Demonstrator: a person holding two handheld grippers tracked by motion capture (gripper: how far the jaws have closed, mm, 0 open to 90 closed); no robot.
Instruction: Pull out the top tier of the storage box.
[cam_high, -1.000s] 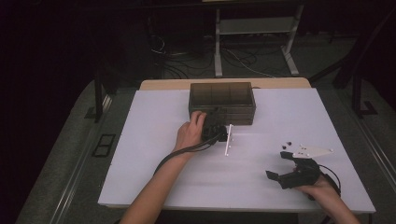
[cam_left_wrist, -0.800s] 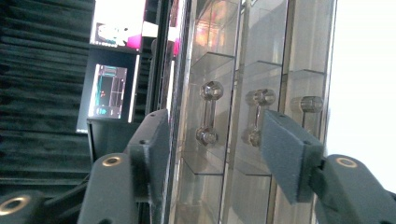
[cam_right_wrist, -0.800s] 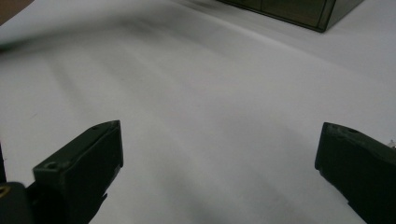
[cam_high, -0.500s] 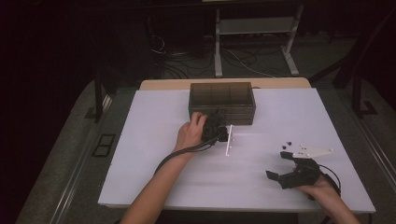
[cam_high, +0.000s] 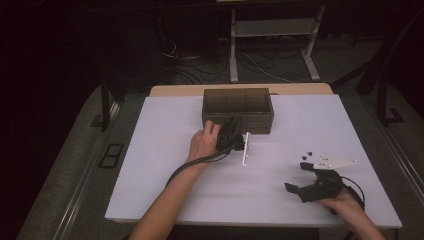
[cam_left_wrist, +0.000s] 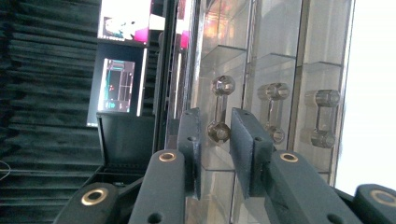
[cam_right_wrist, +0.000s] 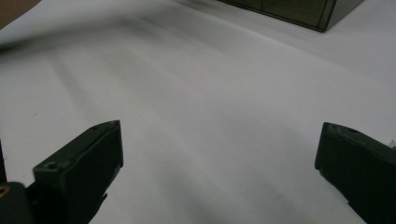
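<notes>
At the table's far side, the left gripper (cam_left_wrist: 212, 140) nearly clasps a drawer handle (cam_left_wrist: 219, 109) of the smoky drawer box (cam_high: 238, 109); a firm, centred grip and straight pull seem wisest. The right gripper (cam_high: 301, 178) rests released.

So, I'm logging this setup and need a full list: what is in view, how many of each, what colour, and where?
drawer box: one, smoky clear, far middle of table
drawer handles: three seen, clear, on the box front
table: one, white top
white strip: one, white, beside left gripper
flat white piece: one, white, beyond right gripper
small dark bits: a few, black, near that piece
left gripper: black, jaws either side of one handle
right gripper: black, jaws wide, near right
</notes>
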